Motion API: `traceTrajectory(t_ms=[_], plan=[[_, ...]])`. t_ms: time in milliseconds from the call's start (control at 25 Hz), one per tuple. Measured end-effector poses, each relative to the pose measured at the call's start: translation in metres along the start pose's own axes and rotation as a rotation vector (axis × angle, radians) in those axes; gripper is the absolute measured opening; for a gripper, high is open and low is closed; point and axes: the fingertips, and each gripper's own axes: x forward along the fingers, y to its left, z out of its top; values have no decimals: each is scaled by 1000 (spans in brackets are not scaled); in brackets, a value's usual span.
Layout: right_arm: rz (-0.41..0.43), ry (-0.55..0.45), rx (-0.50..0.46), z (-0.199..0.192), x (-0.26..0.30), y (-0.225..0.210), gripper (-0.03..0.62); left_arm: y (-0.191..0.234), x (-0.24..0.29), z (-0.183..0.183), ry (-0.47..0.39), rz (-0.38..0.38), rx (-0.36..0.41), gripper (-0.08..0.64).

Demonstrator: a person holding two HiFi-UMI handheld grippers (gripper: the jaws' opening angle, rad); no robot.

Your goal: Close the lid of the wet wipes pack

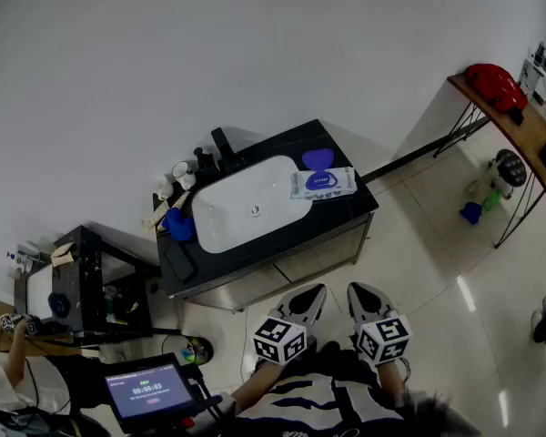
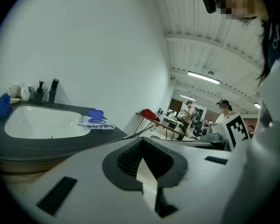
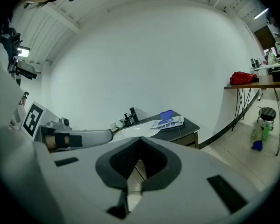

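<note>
The wet wipes pack (image 1: pixel 323 183) lies flat on the black counter (image 1: pixel 359 209), just right of the white basin (image 1: pixel 250 203). Its blue lid (image 1: pixel 317 159) stands flipped open toward the wall. The pack (image 2: pixel 97 122) shows far off in the left gripper view, and the pack (image 3: pixel 169 122) with raised lid (image 3: pixel 166 115) in the right gripper view. Both grippers hang low near my body, well short of the counter. My left gripper (image 1: pixel 311 291) and right gripper (image 1: pixel 359 291) are side by side, each shut on nothing.
A black faucet (image 1: pixel 226 148), white cups (image 1: pixel 180 171) and a blue cloth (image 1: pixel 177 226) sit at the basin's left end. A black cart (image 1: pixel 91 285) stands left; a wooden table (image 1: pixel 519 130) with a red bag (image 1: pixel 496 85) right. A screen (image 1: pixel 148 391) sits bottom left.
</note>
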Motion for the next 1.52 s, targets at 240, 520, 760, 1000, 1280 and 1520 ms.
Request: traceTrajectory(t_ms=[240, 520, 760, 1000, 1280, 1520], plan=[[-10, 37, 0, -6, 20, -18, -5, 19, 16, 3, 23, 15, -7, 0], [-25, 43, 6, 12, 70, -38, -5, 66, 54, 29, 17, -2, -3, 0], [-78, 24, -2, 44, 122, -54, -5, 119, 89, 62, 23, -37, 17, 0], [-129, 14, -11, 71, 171, -67, -5, 177, 118, 81, 33, -48, 13, -1], [-171, 27, -3, 82, 193, -80, -5, 204, 146, 72, 91, -82, 8, 0], [-168, 45, 8, 93, 212, -93, -5, 230, 168, 64, 129, -53, -35, 0]])
